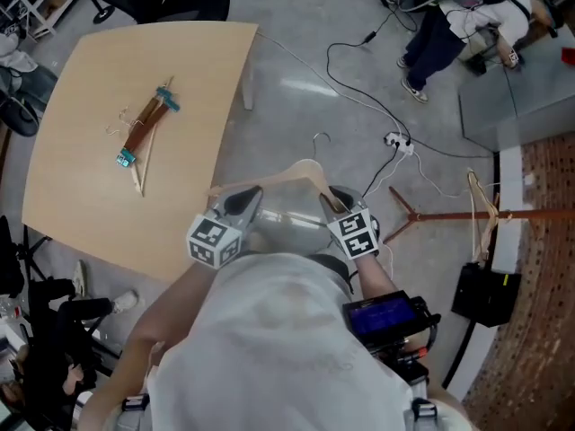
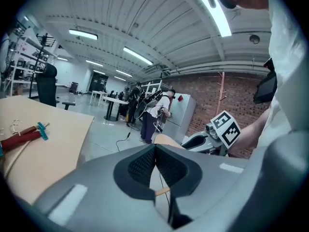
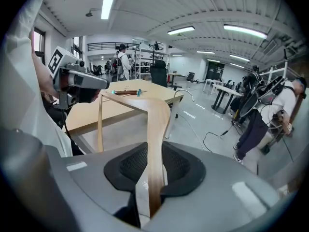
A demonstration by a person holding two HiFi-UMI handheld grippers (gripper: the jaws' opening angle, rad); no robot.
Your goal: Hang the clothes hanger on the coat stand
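Observation:
I hold a light wooden clothes hanger [image 1: 304, 172] above the floor between both grippers, its metal hook [image 1: 321, 138] pointing away from me. My left gripper [image 1: 246, 197] is shut on the hanger's left end; the left gripper view shows a sliver of wood [image 2: 162, 191] pinched between the pads. My right gripper [image 1: 334, 197] is shut on the right arm of the hanger [image 3: 155, 129], which runs straight up between its jaws. The reddish-brown coat stand [image 1: 449, 215] is on the floor to my right, with another hanger [image 1: 482, 206] hanging on it.
A light wooden table [image 1: 81, 178] at the left carries several more hangers [image 1: 144, 135]. Cables [image 1: 377, 106] trail over the grey floor ahead. A person [image 1: 440, 34] is at the far right. A black box [image 1: 485, 294] sits by the brick wall [image 1: 539, 312].

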